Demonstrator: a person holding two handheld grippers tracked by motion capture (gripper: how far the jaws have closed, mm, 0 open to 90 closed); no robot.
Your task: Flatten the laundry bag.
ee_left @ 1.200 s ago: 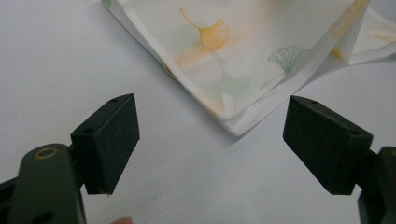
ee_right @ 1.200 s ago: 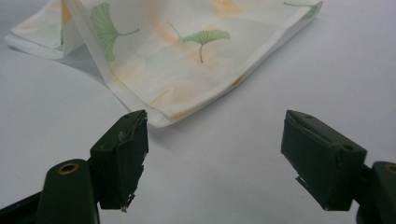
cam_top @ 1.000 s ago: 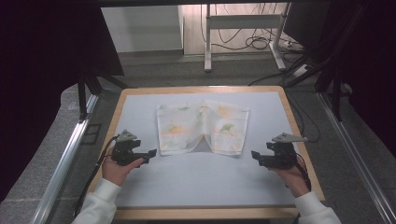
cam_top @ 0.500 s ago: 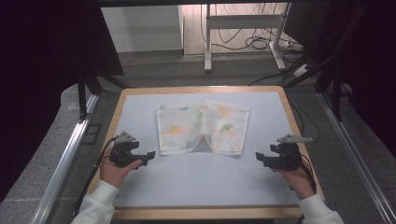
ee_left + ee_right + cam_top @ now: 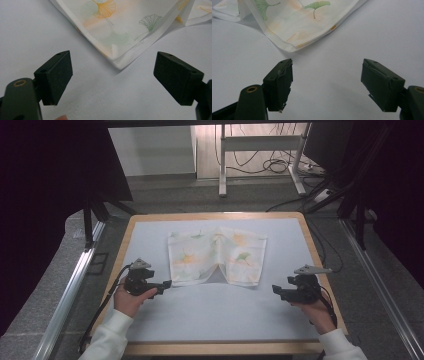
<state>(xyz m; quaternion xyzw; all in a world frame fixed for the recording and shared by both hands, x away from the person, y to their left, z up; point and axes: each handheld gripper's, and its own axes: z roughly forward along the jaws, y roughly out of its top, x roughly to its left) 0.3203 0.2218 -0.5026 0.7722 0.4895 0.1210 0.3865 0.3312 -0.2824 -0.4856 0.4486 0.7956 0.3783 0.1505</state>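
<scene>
Left gripper (image 5: 113,80): jaws wide apart, nothing between.
Folded cloth (image 5: 120,32) corner (ginkgo-leaf print) lies on white table (image 5: 30,32), just ahead, untouched.

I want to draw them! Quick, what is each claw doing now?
Left claw: open, holding nothing, near a corner of the cloth.
Right claw: open, holding nothing, apart from the cloth.

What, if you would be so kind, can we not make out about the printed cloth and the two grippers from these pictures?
- Cloth: the underside and what lies inside the fold are hidden by its own top layer in the high view.
- Cloth in both gripper views: cut off by the top edge.
- Left gripper and right gripper: open, but their bodies are cut off by the bottom edge.
- Cloth print: too small to read in the high view.
</scene>
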